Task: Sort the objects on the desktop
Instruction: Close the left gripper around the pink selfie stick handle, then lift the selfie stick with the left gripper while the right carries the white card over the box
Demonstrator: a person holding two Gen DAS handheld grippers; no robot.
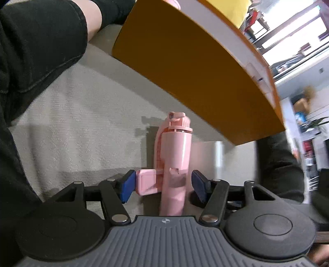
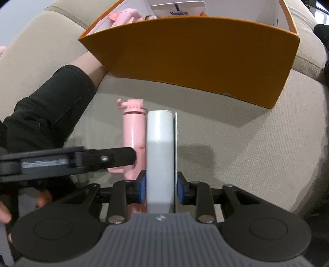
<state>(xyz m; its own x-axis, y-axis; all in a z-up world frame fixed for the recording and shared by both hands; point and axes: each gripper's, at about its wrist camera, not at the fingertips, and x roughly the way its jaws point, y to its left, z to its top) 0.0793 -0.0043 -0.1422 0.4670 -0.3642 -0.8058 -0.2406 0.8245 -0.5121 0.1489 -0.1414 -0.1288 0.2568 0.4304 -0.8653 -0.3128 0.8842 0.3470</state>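
A pink selfie stick lies on the beige cushion, between the blue pads of my left gripper. The left pad touches the stick's folded side clip; the right pad stands a little off the body, so the jaws look open around it. The stick also shows in the right wrist view, with the left gripper's finger against it. My right gripper is shut on a light grey box-like object lying beside the stick. An orange box stands just beyond both.
The orange box holds another pink item and a Vaseline pack. A black-sleeved arm reaches in from the left. The beige cushion stretches to the right of the grey object.
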